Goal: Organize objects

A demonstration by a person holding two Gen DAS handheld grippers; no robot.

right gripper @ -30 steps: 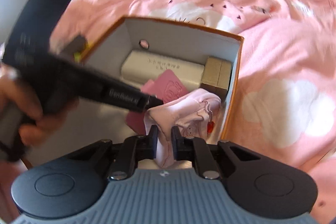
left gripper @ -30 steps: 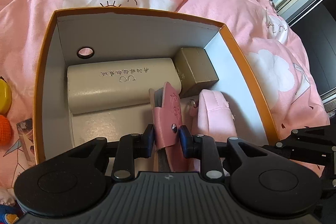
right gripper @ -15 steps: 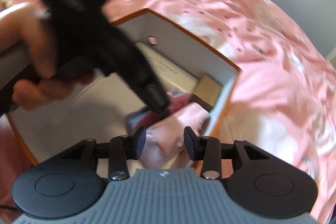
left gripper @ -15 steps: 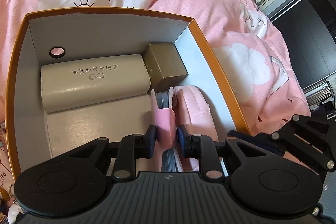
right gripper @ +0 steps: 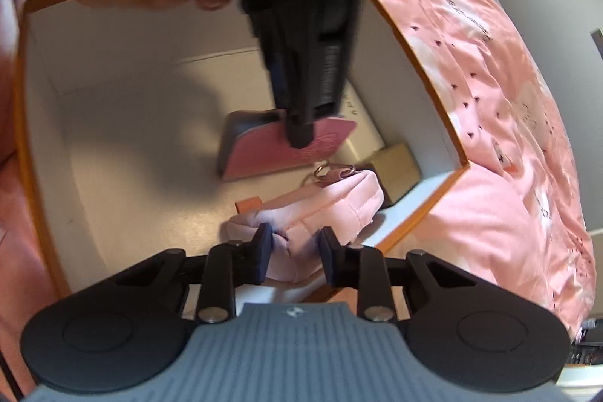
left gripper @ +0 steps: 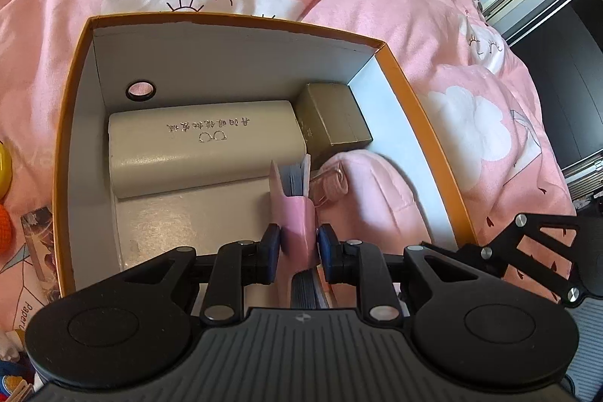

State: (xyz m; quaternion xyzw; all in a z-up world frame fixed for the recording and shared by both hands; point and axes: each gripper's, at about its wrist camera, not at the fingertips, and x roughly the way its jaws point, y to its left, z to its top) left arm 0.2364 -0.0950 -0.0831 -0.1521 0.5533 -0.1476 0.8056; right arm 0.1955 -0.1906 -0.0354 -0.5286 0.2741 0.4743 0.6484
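I am clamping my left gripper (left gripper: 299, 245) on the pink notebook (left gripper: 297, 225), holding it upright on its edge inside the orange box (left gripper: 418, 100), its grey pages facing up. The beige case (left gripper: 203, 147) is lying along the far wall, with the gold carton (left gripper: 333, 117) in the corner beside it. The pink pouch (right gripper: 320, 210) is lying against the box's right wall, just beside the notebook. My right gripper (right gripper: 295, 253) is closing its jaws around the pouch's near end; the pads are sitting either side of the fabric, not yet pressing it. A pink duvet (left gripper: 471, 108) is lying under the box.
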